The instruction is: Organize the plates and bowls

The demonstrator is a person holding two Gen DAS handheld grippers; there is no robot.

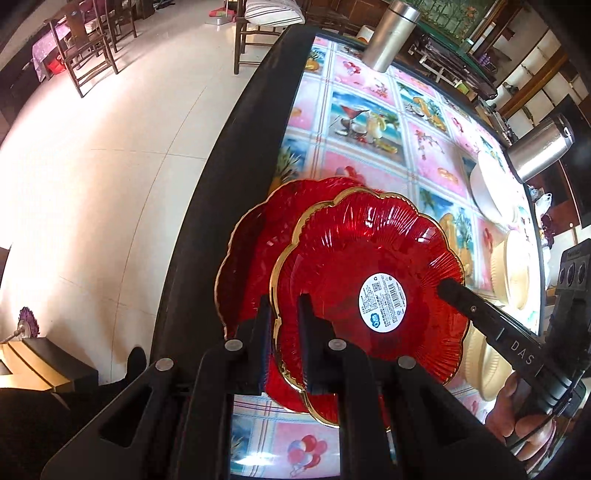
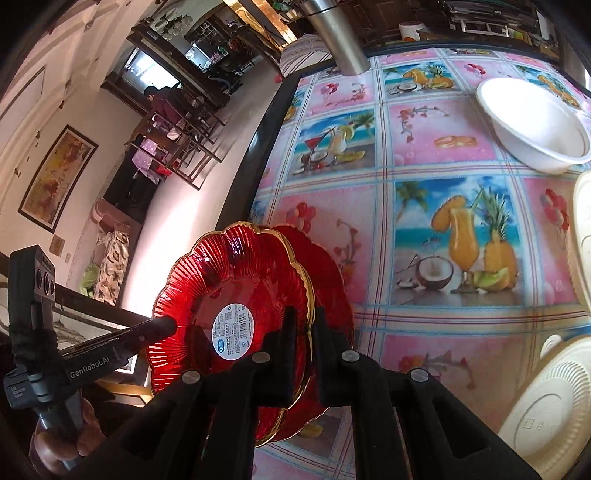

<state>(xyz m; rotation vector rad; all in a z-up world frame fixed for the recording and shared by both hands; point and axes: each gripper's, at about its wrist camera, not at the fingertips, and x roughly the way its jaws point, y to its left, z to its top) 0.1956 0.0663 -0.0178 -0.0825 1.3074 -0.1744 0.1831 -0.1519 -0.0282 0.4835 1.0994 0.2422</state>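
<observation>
With the upper red plate (image 1: 369, 291) pinched at opposite rims by left gripper (image 1: 283, 332) and right gripper (image 2: 303, 332), it should be lowered level, centred over the lower red plate (image 1: 251, 258) beyond the fingers.

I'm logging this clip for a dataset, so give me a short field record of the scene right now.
setting: table with fruit-print cloth
held item: upper red plate, gold-rimmed, sticker on its base, tilted
left gripper: shut on the plate's rim
right gripper: shut on the opposite rim
beneath: second red plate on the table
nearby: white bowl, cream paper plates, steel flask
</observation>
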